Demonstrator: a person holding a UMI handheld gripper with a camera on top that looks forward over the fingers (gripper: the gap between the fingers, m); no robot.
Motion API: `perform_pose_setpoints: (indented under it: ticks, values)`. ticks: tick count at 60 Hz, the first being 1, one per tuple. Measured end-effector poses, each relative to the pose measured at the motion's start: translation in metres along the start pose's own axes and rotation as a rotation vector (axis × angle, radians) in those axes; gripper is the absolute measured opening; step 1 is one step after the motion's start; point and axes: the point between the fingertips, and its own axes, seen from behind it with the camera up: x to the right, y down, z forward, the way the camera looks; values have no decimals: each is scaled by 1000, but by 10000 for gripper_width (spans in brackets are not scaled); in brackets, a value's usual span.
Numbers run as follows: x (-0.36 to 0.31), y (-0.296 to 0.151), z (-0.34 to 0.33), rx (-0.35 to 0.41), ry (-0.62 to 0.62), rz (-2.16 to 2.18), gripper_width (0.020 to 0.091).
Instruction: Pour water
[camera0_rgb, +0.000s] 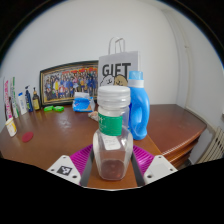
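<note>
A clear plastic bottle (112, 135) with a white cap and a green label stands upright between my fingers, filling the middle of the gripper view. My gripper (112, 162) is shut on its lower body, the magenta pads (80, 158) pressing on both sides. The bottle's base is close above the brown wooden table (50, 135); whether it touches the top is unclear. No cup or other vessel shows.
Just beyond the bottle to the right stands a blue detergent jug (138, 105). A white gift bag (118, 68) and a framed picture (68, 80) lean at the wall. Several small bottles (20, 100) line the left; a green object (80, 103) lies near the picture.
</note>
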Motion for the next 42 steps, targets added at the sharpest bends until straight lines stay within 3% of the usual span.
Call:
perform_pose_setpoints:
  ticks: [2, 15, 30, 42]
  values:
    - [1, 1, 3, 5, 3, 5, 550]
    - [4, -2, 3, 42, 35, 3, 438]
    - [9, -32, -4, 34, 114, -88, 420]
    - [-34, -106, -19, 53, 188, -258, 420]
